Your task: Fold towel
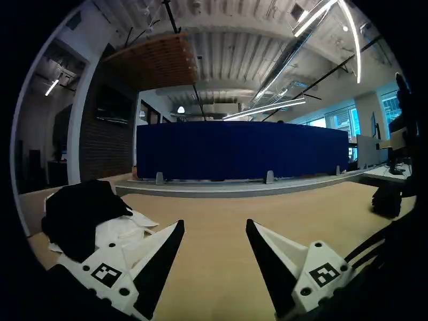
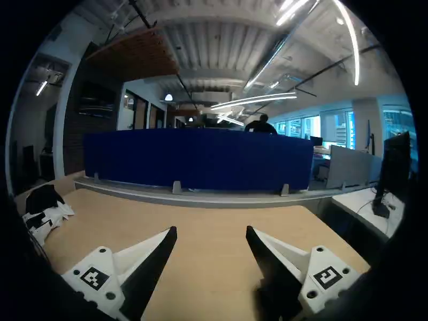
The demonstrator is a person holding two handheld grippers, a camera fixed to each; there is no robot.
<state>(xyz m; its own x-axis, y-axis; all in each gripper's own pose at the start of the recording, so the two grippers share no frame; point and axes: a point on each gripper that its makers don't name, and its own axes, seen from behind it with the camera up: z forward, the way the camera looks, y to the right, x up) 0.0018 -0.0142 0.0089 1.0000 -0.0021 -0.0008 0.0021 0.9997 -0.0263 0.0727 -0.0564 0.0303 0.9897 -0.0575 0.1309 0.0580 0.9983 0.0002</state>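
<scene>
Left gripper view. Found the left tool (image 1: 215,222) with fingers spread apart and bare tan counter (image 1: 224,257) showing in the gap. Noted square printed markers on both white finger bases. Located the towel pile (image 1: 91,222) on the counter, just beside the left finger and partly hidden behind it: black cloth on top, crumpled white cloth beneath and spreading toward the middle. Recorded a blue partition (image 1: 241,150) along the far edge of the counter. Logged a dark object (image 1: 386,200) at the right edge, too dim to identify.

Right gripper view. Found the right tool (image 2: 210,230) likewise spread apart above the counter (image 2: 208,267), clamped on nothing. Located the towel pile (image 2: 45,211) at the far left of the counter, well apart from the fingers, with black cloth over white. Recorded the blue partition (image 2: 198,158) across the back, a person (image 2: 260,125) behind it, and a monitor (image 2: 393,160) on a neighbouring desk at right.
</scene>
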